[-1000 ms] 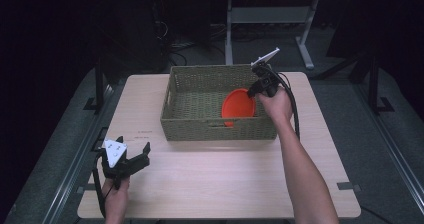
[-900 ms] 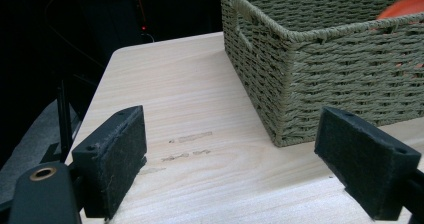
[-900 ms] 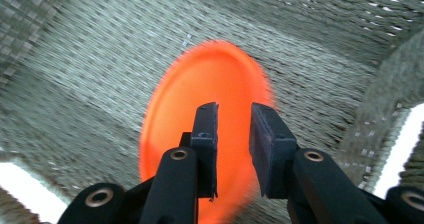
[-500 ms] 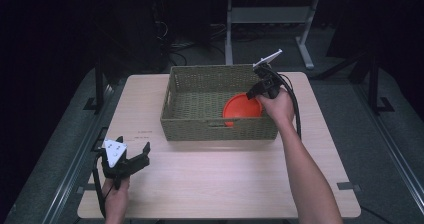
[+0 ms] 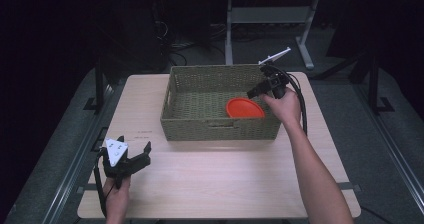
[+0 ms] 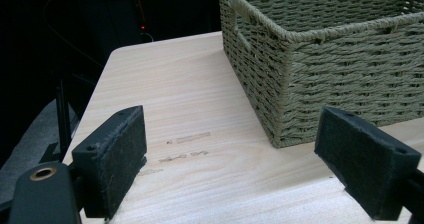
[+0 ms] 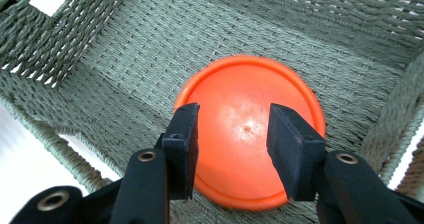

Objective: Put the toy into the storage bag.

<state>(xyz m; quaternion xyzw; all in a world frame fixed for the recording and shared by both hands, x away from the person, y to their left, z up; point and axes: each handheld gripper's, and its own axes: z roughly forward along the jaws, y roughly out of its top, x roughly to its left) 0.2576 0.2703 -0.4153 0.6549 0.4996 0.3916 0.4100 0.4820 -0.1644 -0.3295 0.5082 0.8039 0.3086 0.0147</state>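
Observation:
An orange disc (image 5: pixel 244 107) lies flat on the floor of the woven green basket (image 5: pixel 220 130), toward its right end. My right gripper (image 5: pixel 252 93) hovers over that end and points down at the disc (image 7: pixel 235 96). Its jaws have just been opening, and nothing sits between them in the right gripper view (image 7: pixel 232 121); the disc lies below. My left gripper (image 5: pixel 135 145) rests low at the table's front left corner, open and holding nothing. In the left gripper view (image 6: pixel 230 134) it faces the basket's (image 6: pixel 340 59) left front corner.
The basket stands at the back middle of the pale wooden table (image 5: pixel 220 184). Its woven walls (image 7: pixel 125 49) rise around the disc on all sides. Dark floor, cables and a metal stand (image 5: pixel 265 19) lie beyond the table's far edge.
The right gripper's jaws have spread apart and let go of the orange disc, which went from tilted in the grip to flat on the basket floor. The left gripper has stayed put.

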